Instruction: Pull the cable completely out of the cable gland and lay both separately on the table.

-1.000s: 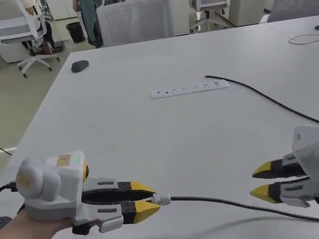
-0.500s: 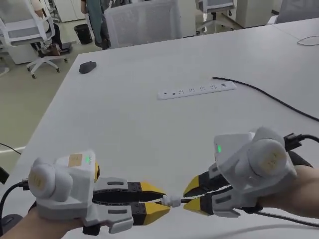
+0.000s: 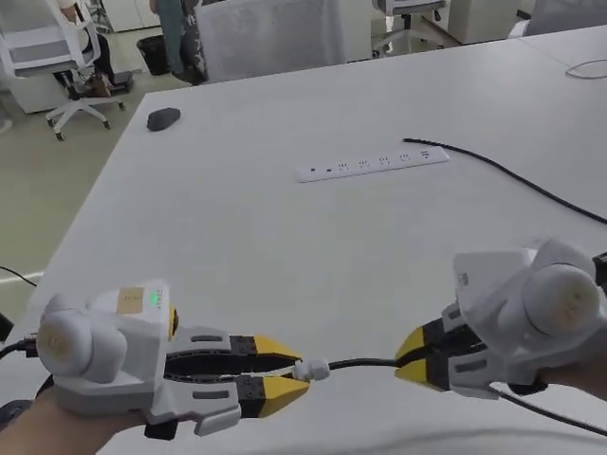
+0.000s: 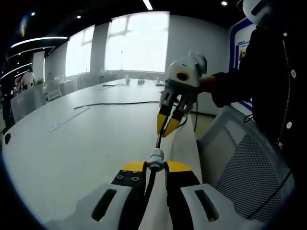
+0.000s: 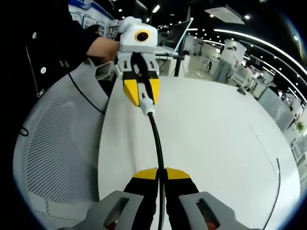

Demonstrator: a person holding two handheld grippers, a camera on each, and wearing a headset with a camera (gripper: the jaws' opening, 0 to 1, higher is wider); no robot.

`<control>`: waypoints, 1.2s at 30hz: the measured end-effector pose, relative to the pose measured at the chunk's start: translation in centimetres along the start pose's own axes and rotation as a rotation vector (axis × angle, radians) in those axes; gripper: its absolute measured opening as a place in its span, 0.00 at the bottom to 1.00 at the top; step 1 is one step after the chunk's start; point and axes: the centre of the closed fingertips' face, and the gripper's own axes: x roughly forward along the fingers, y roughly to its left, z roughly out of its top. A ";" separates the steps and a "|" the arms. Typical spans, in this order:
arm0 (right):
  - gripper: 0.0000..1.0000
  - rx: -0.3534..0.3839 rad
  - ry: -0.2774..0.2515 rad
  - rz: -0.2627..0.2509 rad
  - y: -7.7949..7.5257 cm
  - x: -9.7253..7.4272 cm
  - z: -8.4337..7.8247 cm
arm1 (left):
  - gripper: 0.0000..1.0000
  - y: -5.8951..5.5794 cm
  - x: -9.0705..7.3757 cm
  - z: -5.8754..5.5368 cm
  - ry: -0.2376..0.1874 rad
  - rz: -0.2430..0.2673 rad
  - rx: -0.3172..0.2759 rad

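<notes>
Cable gland (image 3: 313, 368) sits clamped in the left claw (image 3: 292, 373) above the near edge of the desk (image 3: 285, 237); the right claw (image 3: 410, 356) grips the cable (image 3: 365, 363) just right of it. Best pull rightward, straight along the gland's axis, left hand steady.

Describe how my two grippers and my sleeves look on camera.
Both the left gripper and the right gripper have bulky white housings, black jaw arms and yellow wedge-shaped tips. The left one carries a tan label and a green light, with a black lead at its rear. The person's sleeve is black.
</notes>
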 end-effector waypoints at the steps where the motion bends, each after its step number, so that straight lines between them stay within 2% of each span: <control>1: 0.00 0.009 0.006 -0.008 -0.1 -0.2 -0.4 | 0.15 0.0 -0.1 0.0 -0.001 0.001 0.000; 8: 0.00 0.042 0.047 -0.047 -1.1 -1.3 -3.0 | 0.15 0.3 -0.6 0.0 -0.002 0.014 0.001; 13: 0.00 0.047 0.101 -0.068 -1.7 -1.5 -5.1 | 0.15 0.5 -0.8 -0.5 0.018 0.025 0.009; 16: 0.00 0.074 0.078 -0.041 -1.1 -1.3 -4.9 | 0.15 0.2 -0.6 -0.6 0.021 0.013 0.010; 21: 0.01 0.050 0.128 -0.030 -0.8 -0.4 -5.6 | 0.15 0.2 -0.2 -0.8 0.027 0.009 0.002; 23: 0.10 0.051 0.137 -0.036 -1.0 -0.2 -5.6 | 0.15 0.1 -0.2 -0.9 0.033 0.007 0.004; 25: 0.19 0.088 0.097 0.005 -0.4 0.2 -4.3 | 0.15 0.0 -0.2 -1.0 0.039 0.004 0.007; 26: 0.23 0.092 0.069 0.008 -0.3 0.4 -3.4 | 0.15 0.0 -0.2 -1.1 0.044 0.002 0.007; 27: 0.24 0.083 0.035 0.028 0.1 0.7 -2.1 | 0.15 -0.1 -0.1 -1.2 0.049 0.000 0.008; 30: 0.21 0.051 -0.030 0.041 0.5 1.5 0.7 | 0.15 -0.1 -0.1 -1.3 0.053 -0.002 0.005; 31: 0.21 0.036 -0.056 0.063 1.0 2.1 2.1 | 0.15 -0.1 -0.1 -1.3 0.055 -0.003 0.005; 34: 0.20 0.001 -0.085 0.103 1.9 3.5 4.3 | 0.15 -0.2 0.0 -1.3 0.056 -0.005 0.006; 36: 0.18 -0.067 -0.073 0.125 2.4 4.6 5.1 | 0.15 -0.2 0.0 -1.2 0.057 -0.006 0.007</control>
